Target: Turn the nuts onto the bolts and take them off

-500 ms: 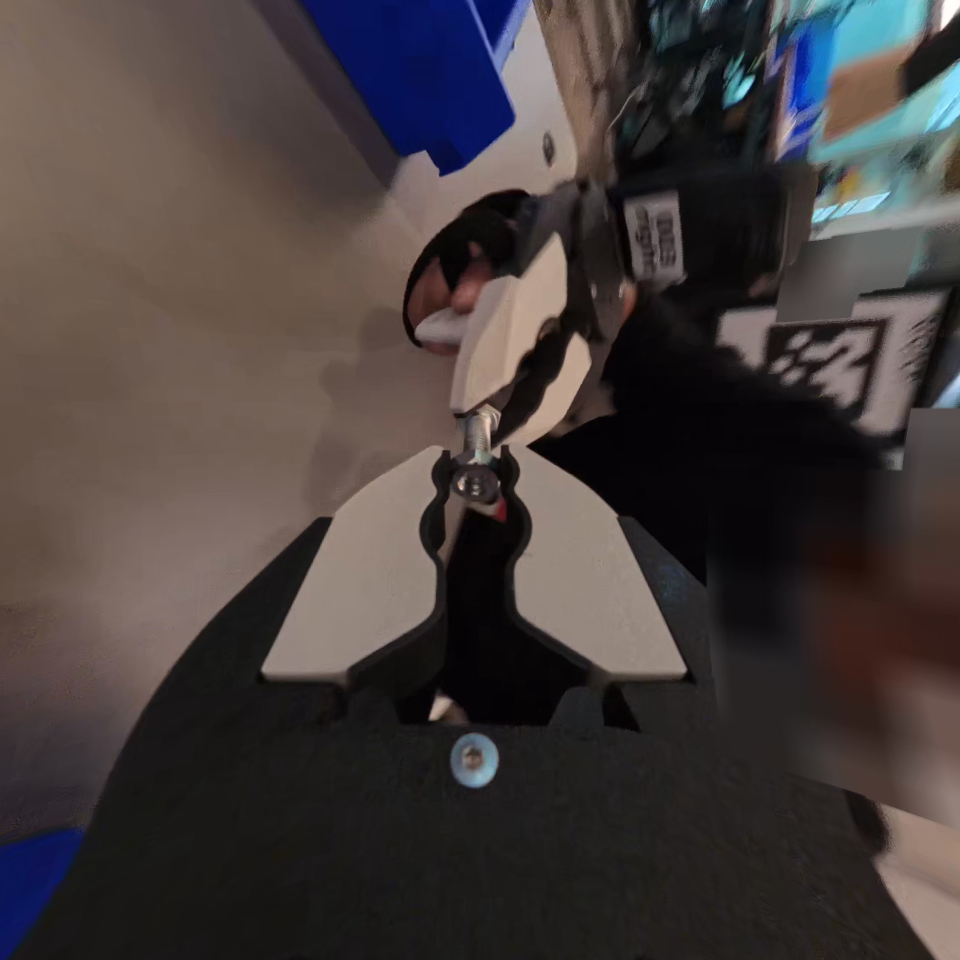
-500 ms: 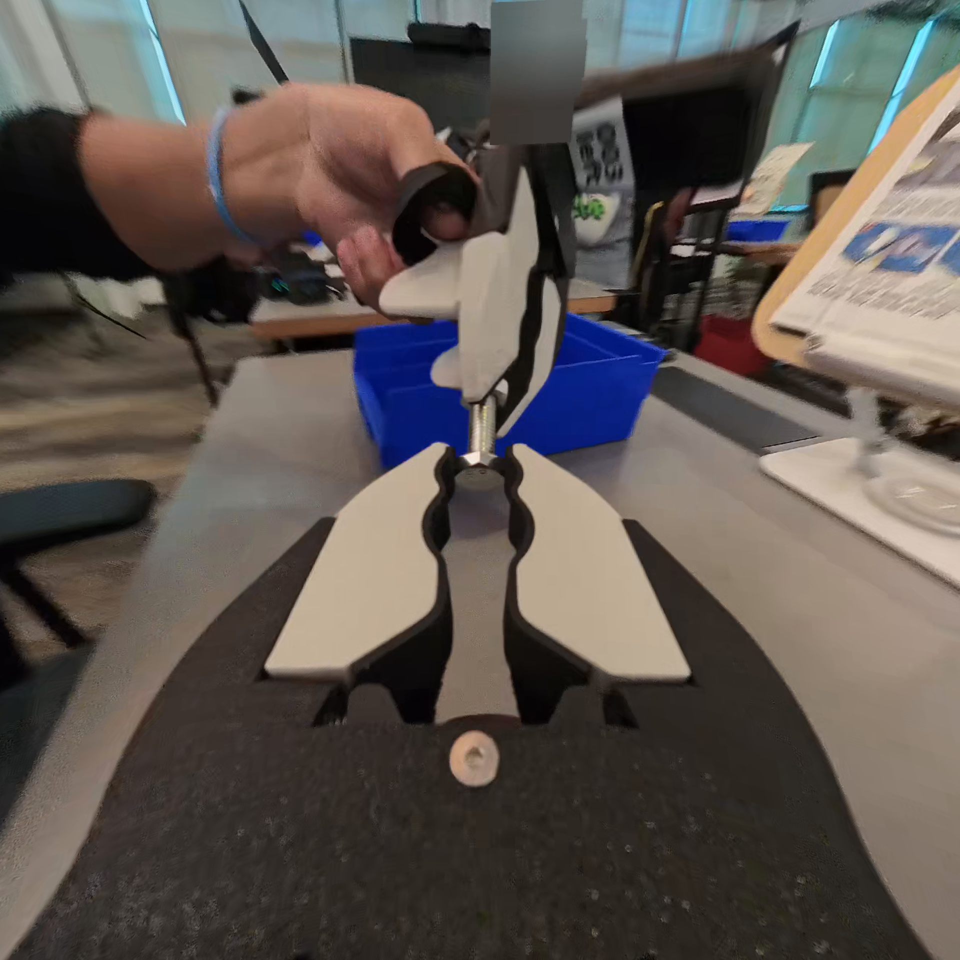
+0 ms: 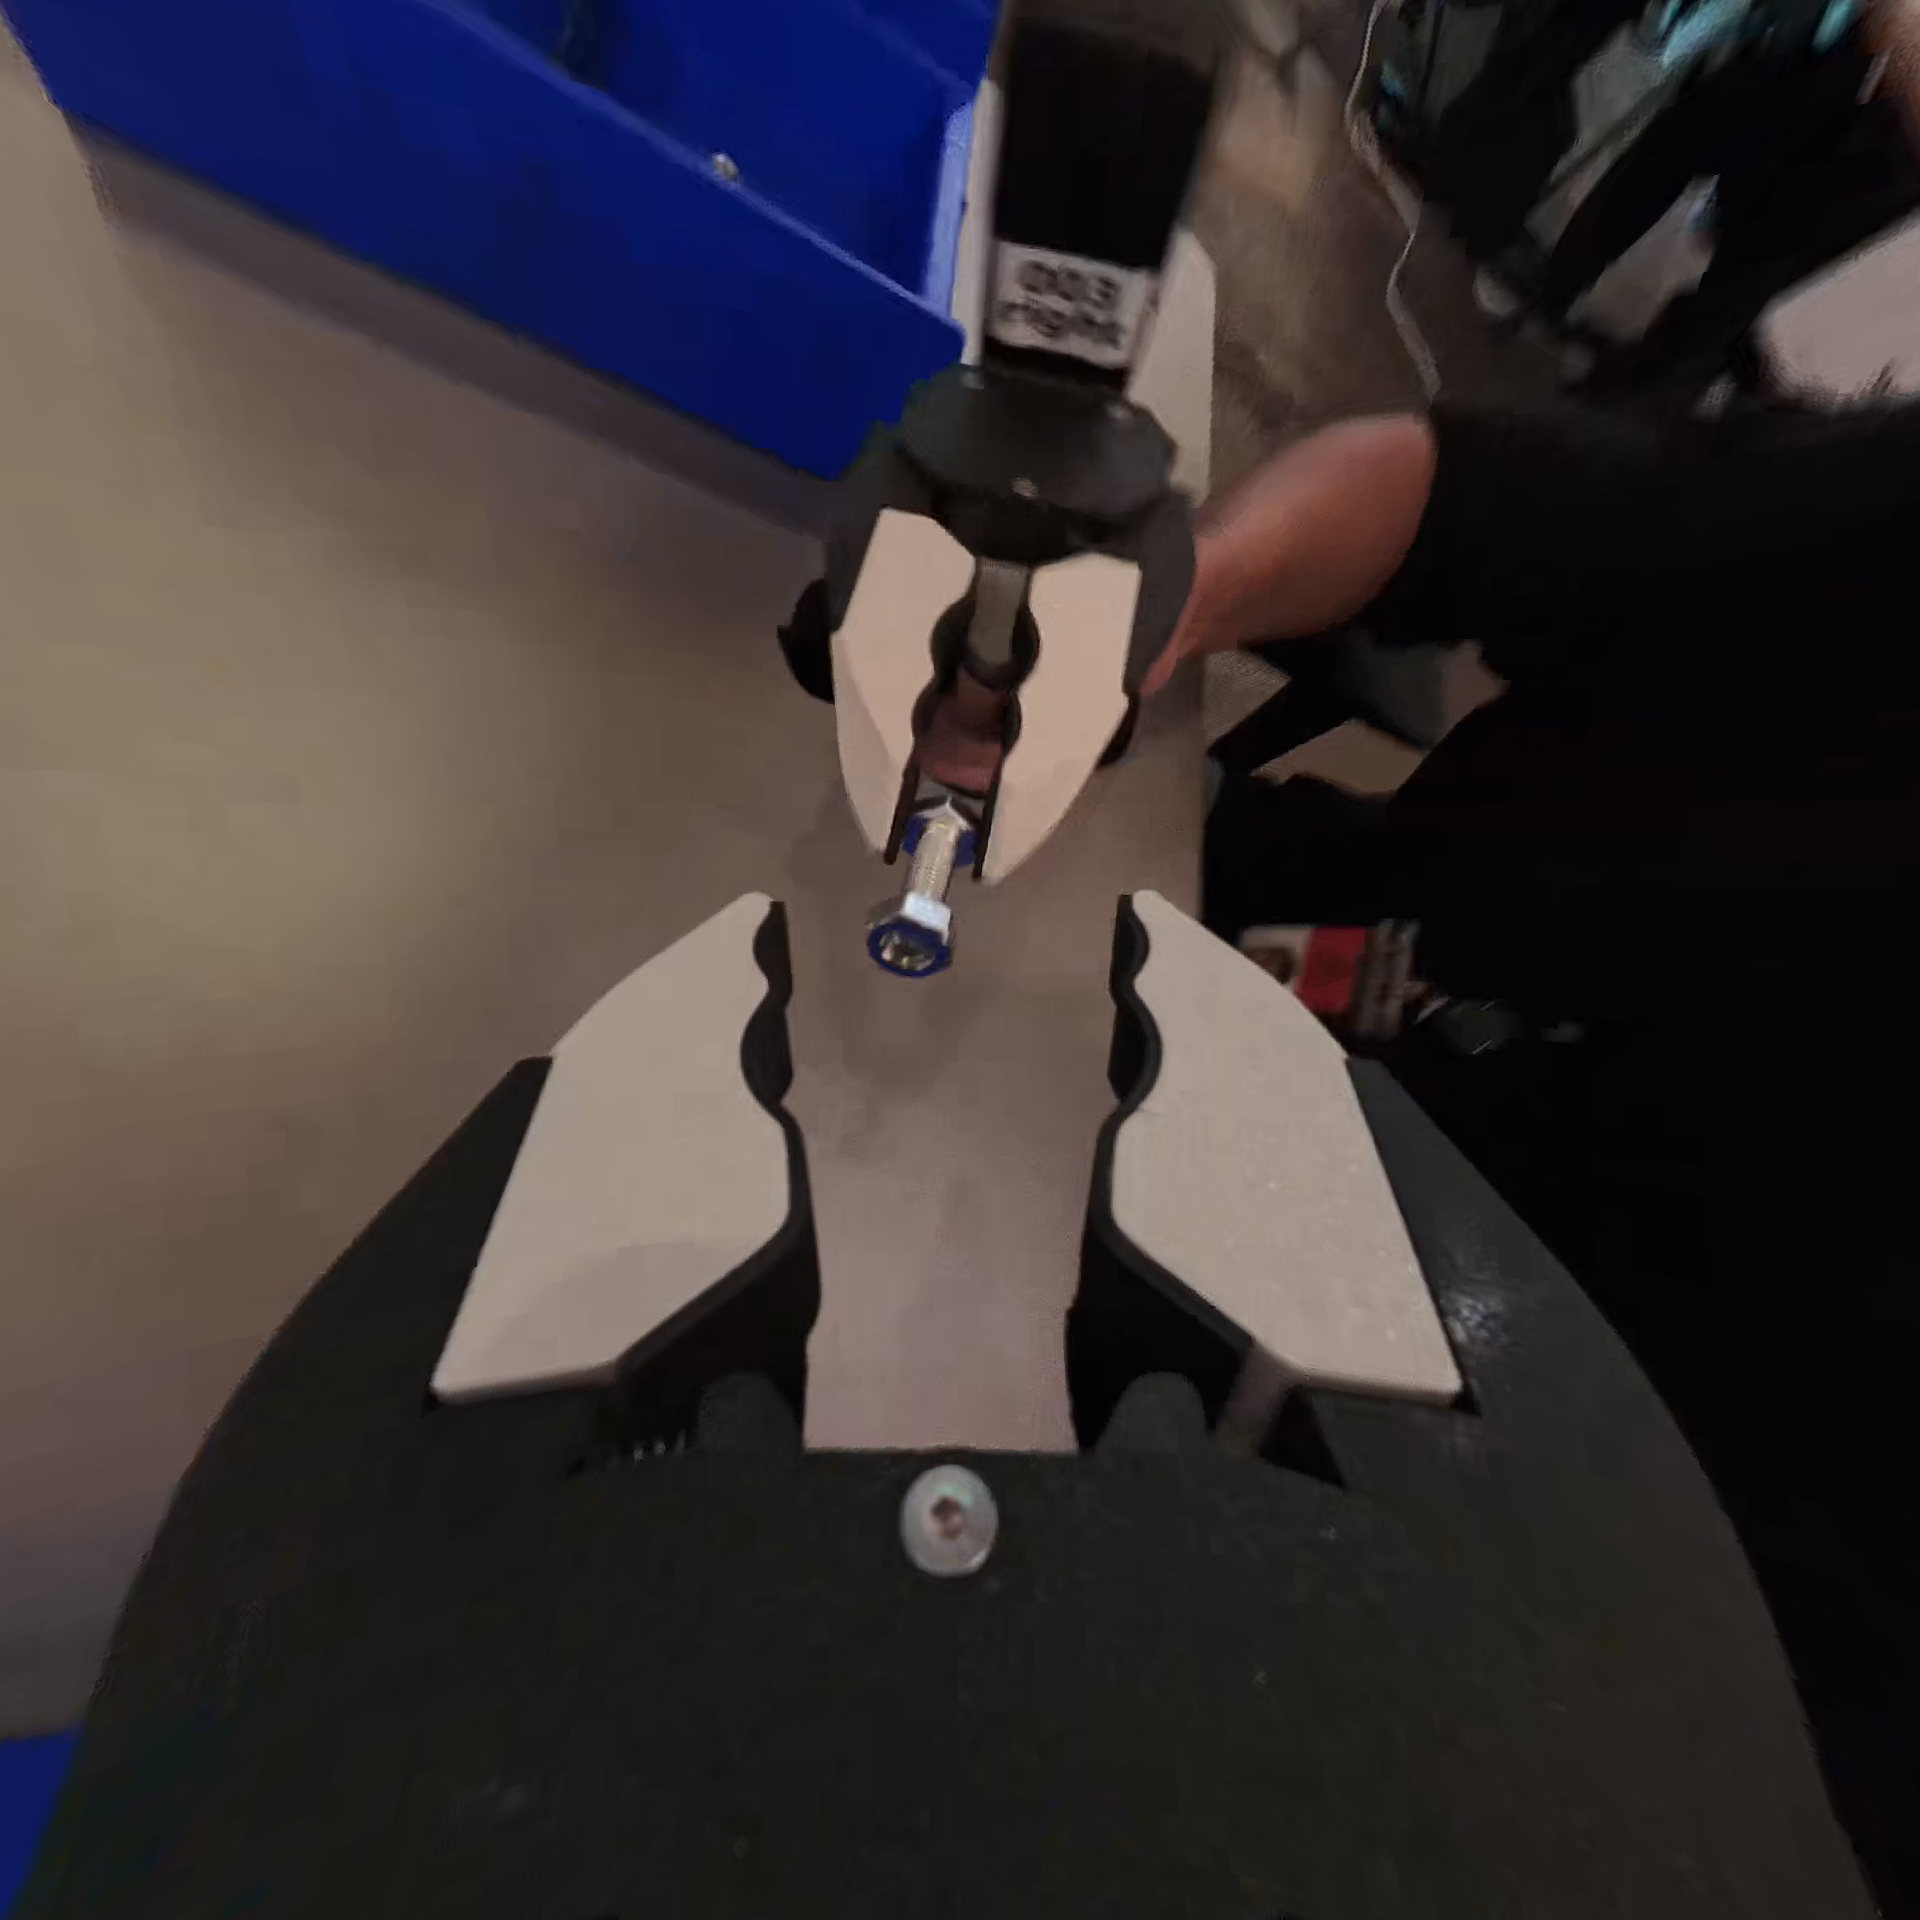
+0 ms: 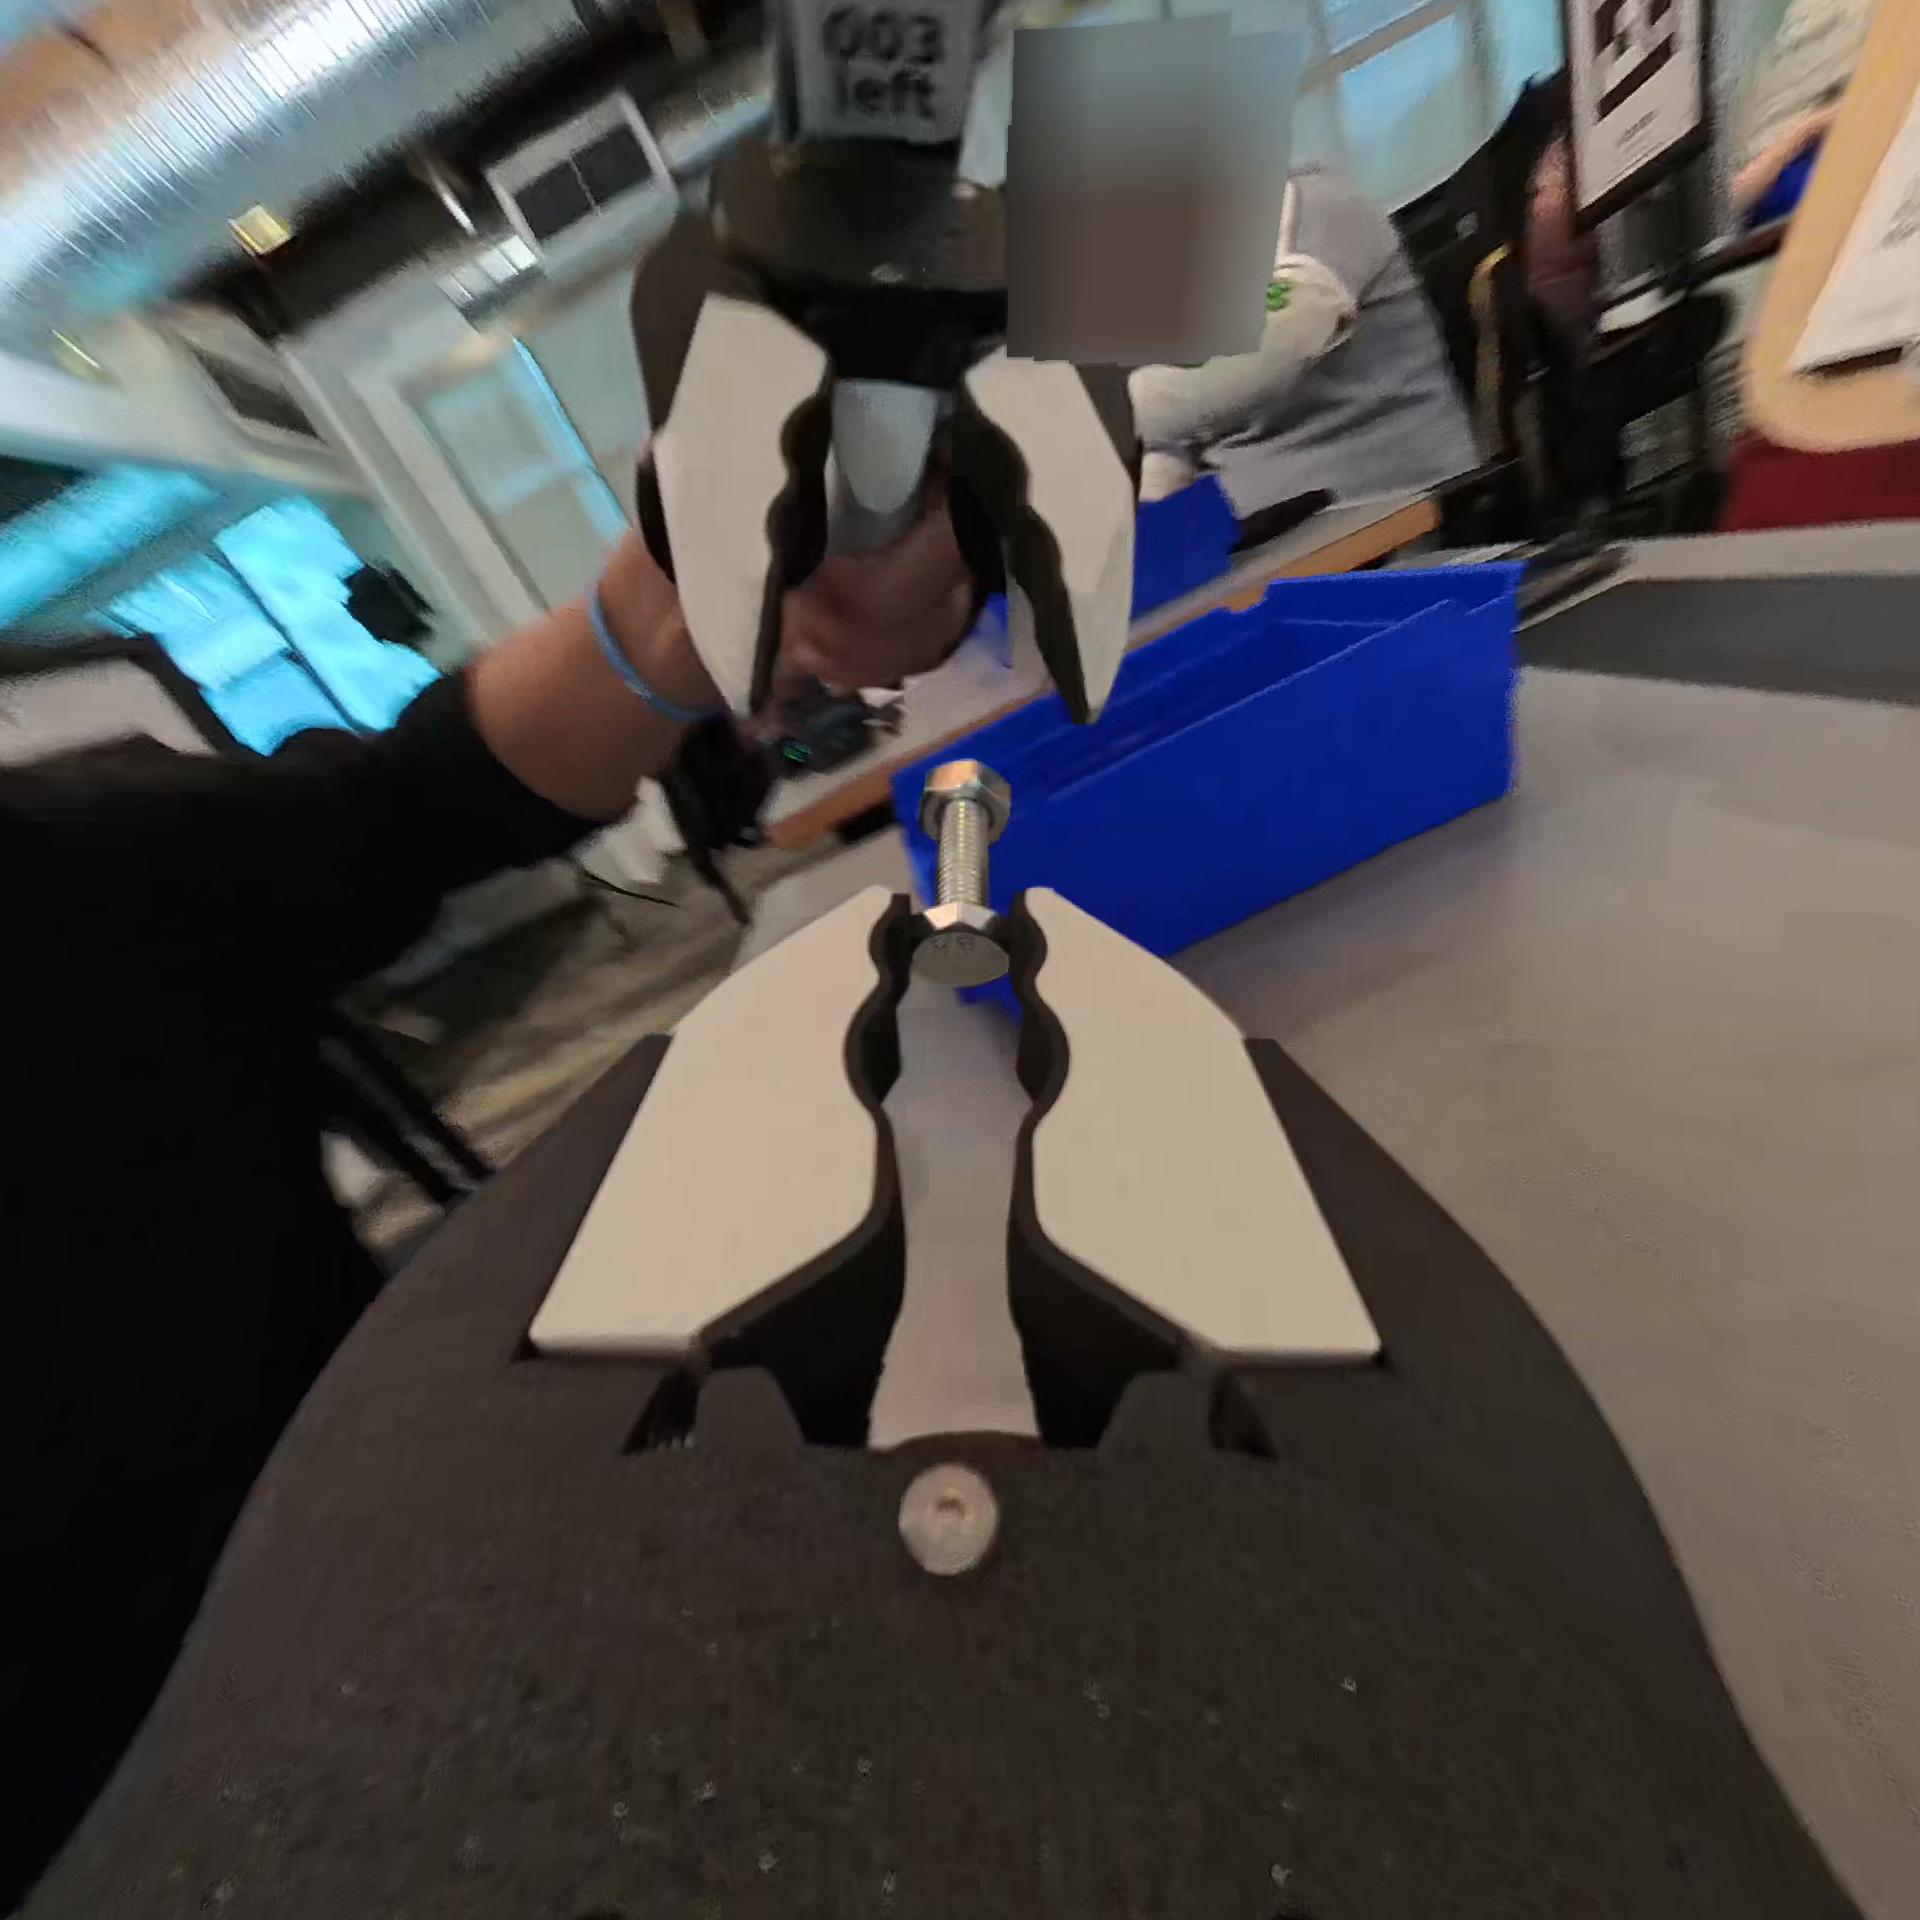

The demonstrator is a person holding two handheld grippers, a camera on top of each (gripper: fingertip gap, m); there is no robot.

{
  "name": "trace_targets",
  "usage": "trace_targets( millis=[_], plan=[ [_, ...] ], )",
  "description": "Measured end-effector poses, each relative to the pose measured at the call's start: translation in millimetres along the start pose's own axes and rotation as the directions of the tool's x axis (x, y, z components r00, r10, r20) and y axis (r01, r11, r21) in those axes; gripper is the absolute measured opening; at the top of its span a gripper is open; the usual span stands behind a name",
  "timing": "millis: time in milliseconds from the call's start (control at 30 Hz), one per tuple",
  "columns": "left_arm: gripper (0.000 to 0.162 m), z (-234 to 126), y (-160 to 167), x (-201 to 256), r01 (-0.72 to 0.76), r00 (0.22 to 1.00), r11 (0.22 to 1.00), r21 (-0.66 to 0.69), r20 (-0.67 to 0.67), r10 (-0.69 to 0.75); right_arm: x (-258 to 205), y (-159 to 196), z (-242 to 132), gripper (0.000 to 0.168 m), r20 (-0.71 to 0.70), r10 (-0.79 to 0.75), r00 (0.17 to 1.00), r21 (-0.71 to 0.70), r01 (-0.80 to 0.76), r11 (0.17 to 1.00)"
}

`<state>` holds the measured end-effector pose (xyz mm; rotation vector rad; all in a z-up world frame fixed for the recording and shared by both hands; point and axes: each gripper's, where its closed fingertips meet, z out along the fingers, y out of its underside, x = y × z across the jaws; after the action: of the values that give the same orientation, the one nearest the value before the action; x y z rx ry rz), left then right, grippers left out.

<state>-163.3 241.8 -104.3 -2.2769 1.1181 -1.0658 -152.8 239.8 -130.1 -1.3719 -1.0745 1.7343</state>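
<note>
While right gripper [image 4: 958, 906] clamps bolt [image 4: 960, 864] | blue bin [image 4: 1247, 748] behind

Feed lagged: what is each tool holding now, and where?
Right tool grips the bolt by its hex head; left tool is open, holding nothing.

This looks like a lab or a workshop inside an office building. A grey bench [image 4: 1662, 1039] carries a blue parts bin [image 4: 1299, 748]. Behind it stand more desks [image 4: 1195, 613], a black-and-white marker board [image 4: 1636, 94] and large windows [image 4: 301, 613]. A seated person [image 4: 1382, 343] is in the background.
</note>
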Motion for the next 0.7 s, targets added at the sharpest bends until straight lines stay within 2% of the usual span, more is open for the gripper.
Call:
trace_targets(
  millis=[100, 200, 267, 367, 400, 467, 567, 700],
  plan=[
    [0.055, -2.7, 12.7, -3.8, -0.264, 0.955, 0.961, -0.087, 0.113, 0.273, -4.5, -2.6, -0.4, 0.018, 0.132, 0.182, 0.975, 0.03, -0.187, 0.982],
    [0.047, 1.5, 26.6, -6.2, -0.395, 0.893, 0.899, -0.19, 0.151, 0.425, -7.9, -4.4, -0.8, 0.018, 0.22, 0.278, 0.935, 0.033, -0.292, 0.956],
    [0.047, 6.1, 25.2, 3.7, -0.428, 0.889, 0.89, -0.156, 0.104, 0.446, -9.2, -4.8, -0.3, 0.018, 0.235, 0.288, 0.928, 0.038, -0.305, 0.952],
    [0.048, 11.5, 26.2, -1.3, -0.455, 0.869, 0.871, -0.184, 0.124, 0.48, -14.7, -6.5, 1.1, 0.017, 0.274, 0.312, 0.91, 0.034, -0.333, 0.942],
    [0.044, 13.1, 25.9, -2.1, -0.468, 0.861, 0.865, -0.18, 0.127, 0.493, -16.1, -5.4, 1.8, 0.018, 0.276, 0.309, 0.91, 0.025, -0.329, 0.944],
    [0.024, 14.5, 23.3, -1.1, -0.484, 0.855, 0.86, -0.16, 0.123, 0.504, -18.0, -3.8, 2.8, 0.017, 0.275, 0.306, 0.911, 0.014, -0.322, 0.946],
    [0.018, 14.6, 18.8, 2.0, -0.491, 0.856, 0.862, -0.127, 0.117, 0.504, -17.1, -4.5, 2.4, 0.017, 0.265, 0.296, 0.918, 0.018, -0.311, 0.95],
    [0.018, 15.7, 21.4, 3.6, -0.367, 0.926, 0.924, -0.104, 0.052, 0.373, -16.1, -1.7, 3.0, 0.018, 0.217, 0.218, 0.952, 0.009, -0.225, 0.974]
  ],
)
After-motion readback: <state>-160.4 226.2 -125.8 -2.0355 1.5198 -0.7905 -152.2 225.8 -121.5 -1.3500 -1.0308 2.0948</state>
